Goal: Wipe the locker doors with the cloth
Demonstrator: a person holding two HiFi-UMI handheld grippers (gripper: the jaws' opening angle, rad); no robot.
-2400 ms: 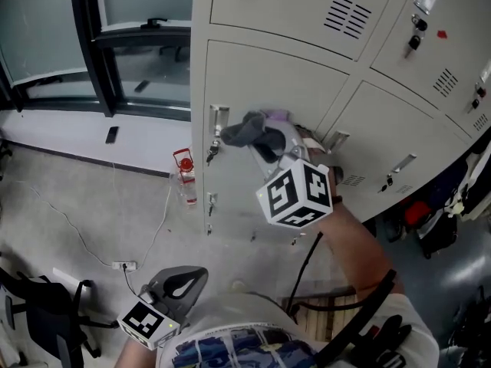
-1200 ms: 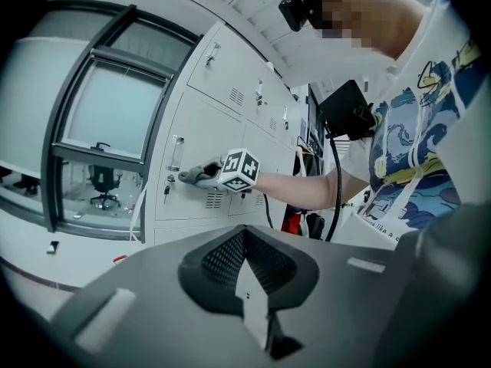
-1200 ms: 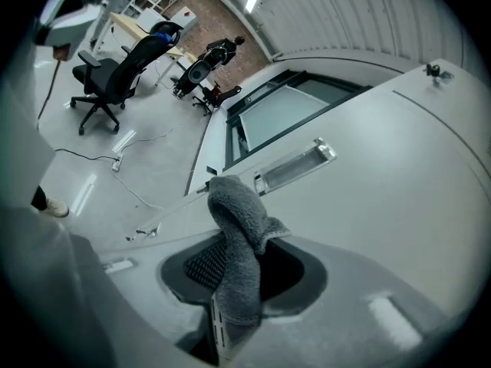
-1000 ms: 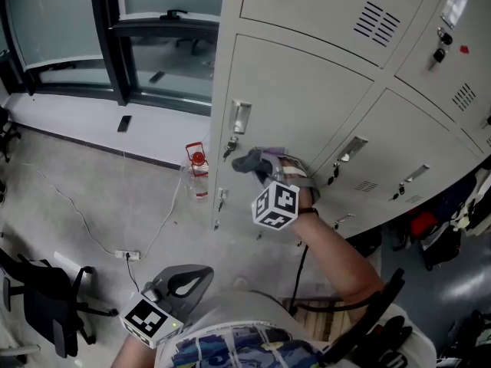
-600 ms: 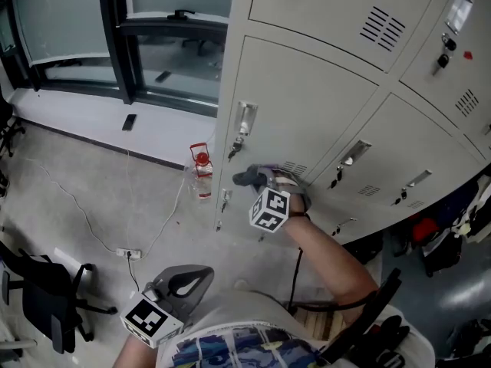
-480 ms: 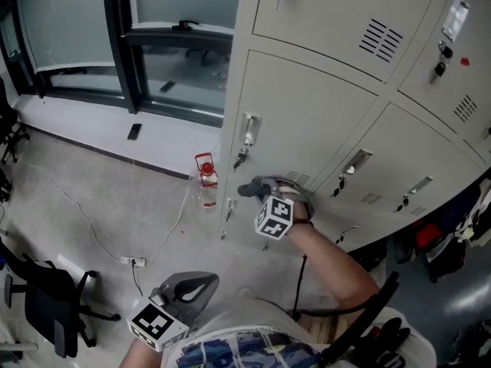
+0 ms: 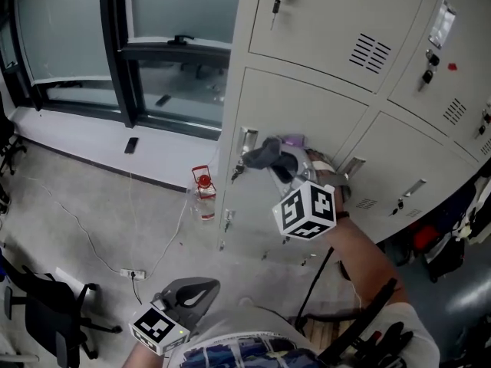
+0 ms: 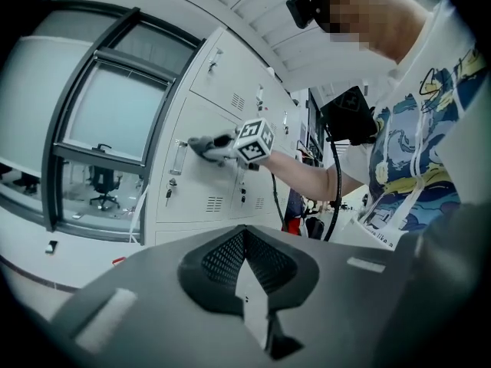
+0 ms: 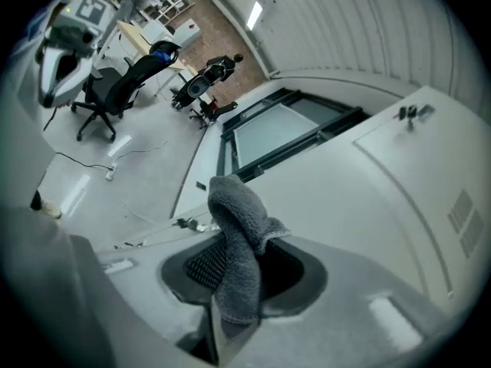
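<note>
My right gripper (image 7: 285, 159) is shut on a grey cloth (image 7: 265, 153), whose bunched end presses against the beige locker door (image 7: 307, 106) just right of its handle and key (image 7: 243, 150). In the right gripper view the cloth (image 9: 239, 240) stands up from between the shut jaws, with the locker door (image 9: 360, 205) close on the right. My left gripper (image 7: 192, 291) hangs low by the person's body, away from the lockers. In the left gripper view its jaws (image 8: 245, 282) meet with nothing between them, and the right gripper's marker cube (image 8: 255, 140) shows at the locker.
More locker doors (image 7: 414, 167) run to the right and above (image 7: 337, 21). A window with a dark frame (image 7: 115, 52) is at left. A red-capped bottle (image 7: 203, 194) stands at the locker's foot. A cable and power strip (image 7: 126, 272) lie on the floor beside an office chair (image 7: 46, 313).
My right gripper with the cloth went down the locker door to near its lower vent, then came back up to beside the handle. The left gripper stayed low.
</note>
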